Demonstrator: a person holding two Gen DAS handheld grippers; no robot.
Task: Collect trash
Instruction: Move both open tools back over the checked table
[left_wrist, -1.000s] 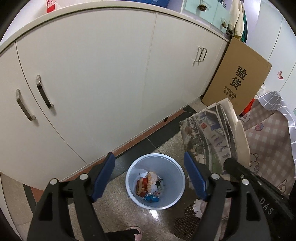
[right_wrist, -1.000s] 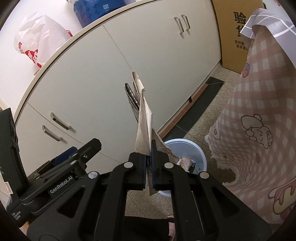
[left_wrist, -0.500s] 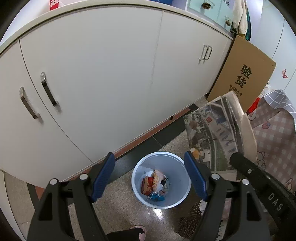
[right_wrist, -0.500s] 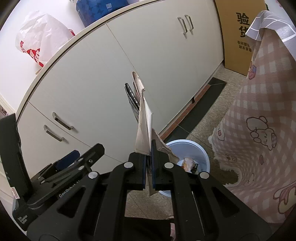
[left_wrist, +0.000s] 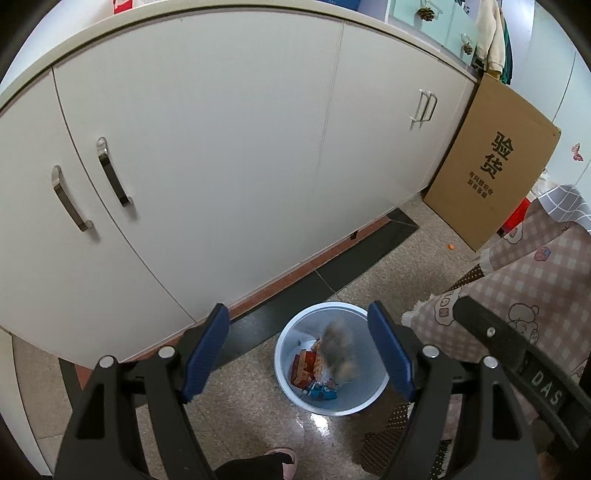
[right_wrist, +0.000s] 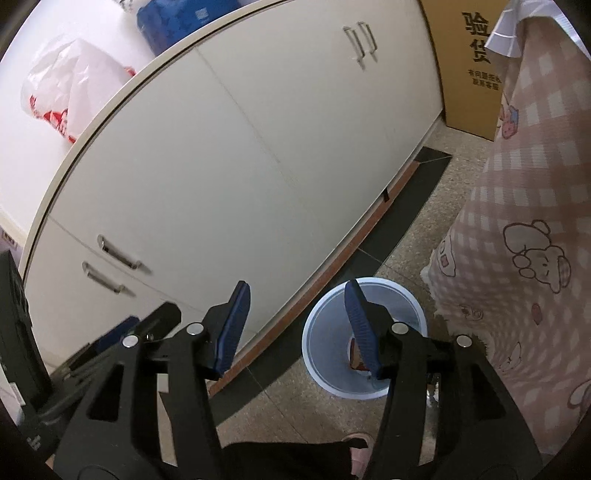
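A light-blue trash bin stands on the speckled floor in front of the white cabinets; it also shows in the right wrist view. Inside it lie red and blue wrappers and a blurred grey-brown paper bundle that is dropping in. My left gripper is open and empty above the bin. My right gripper is open and empty, above the bin's left rim. Its right finger hides part of the bin's contents.
White cabinets with metal handles run along the back. A brown cardboard box leans at their right end. A pink checked cloth hangs at the right, close to the bin. A pink slipper is at the bottom.
My right gripper has opened and let go of the folded newspaper, which has dropped into the bin. The left gripper stays open and has shifted slightly left of the bin.
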